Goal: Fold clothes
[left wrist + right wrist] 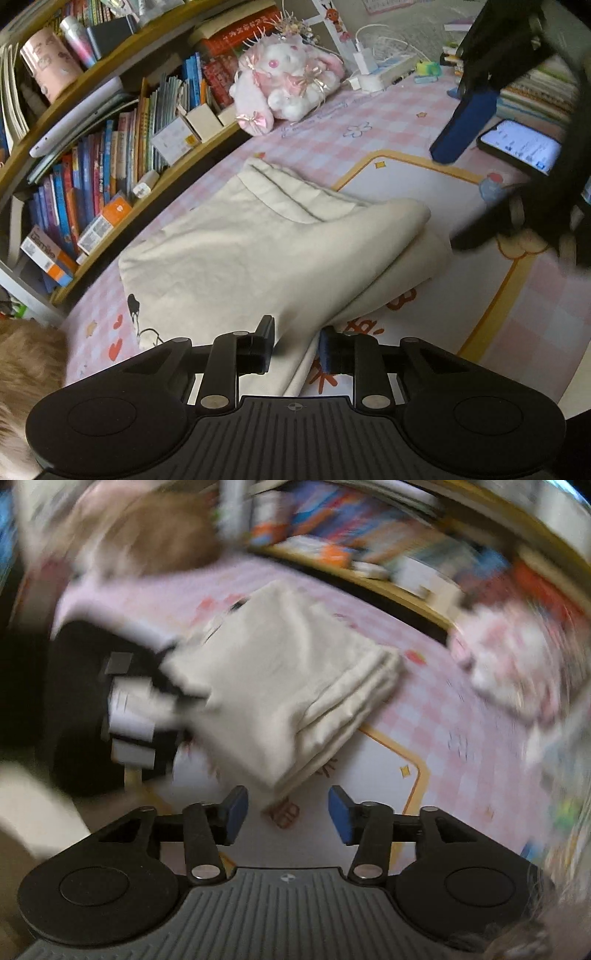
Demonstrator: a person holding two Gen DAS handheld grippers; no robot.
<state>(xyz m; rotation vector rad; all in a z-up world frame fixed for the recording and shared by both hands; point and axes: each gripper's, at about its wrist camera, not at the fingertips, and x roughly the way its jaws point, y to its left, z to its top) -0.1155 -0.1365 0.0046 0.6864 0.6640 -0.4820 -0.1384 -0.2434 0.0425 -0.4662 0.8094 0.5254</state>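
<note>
- Left gripper (pixel 295 347) pinching a near fold of one cream garment (pixel 258 251); right gripper (pixel 288 814) spread, holding nothing, just short of the garment's corner.
- Garment folded in layers on one pink checked mat (pixel 517 314).
- Bookshelf (pixel 110 155) crammed with books.
- One plush rabbit (pixel 288 81) and one lit phone (pixel 524 146), sharp only in the left view; right view blurred.

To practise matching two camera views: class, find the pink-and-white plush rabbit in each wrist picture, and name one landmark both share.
Left wrist view: plush rabbit sits upper centre, against the bookshelf.
Right wrist view: plush rabbit is a blurred shape at the right edge, below the shelf.
Shared landmark: the cream garment on the pink checked mat.
</note>
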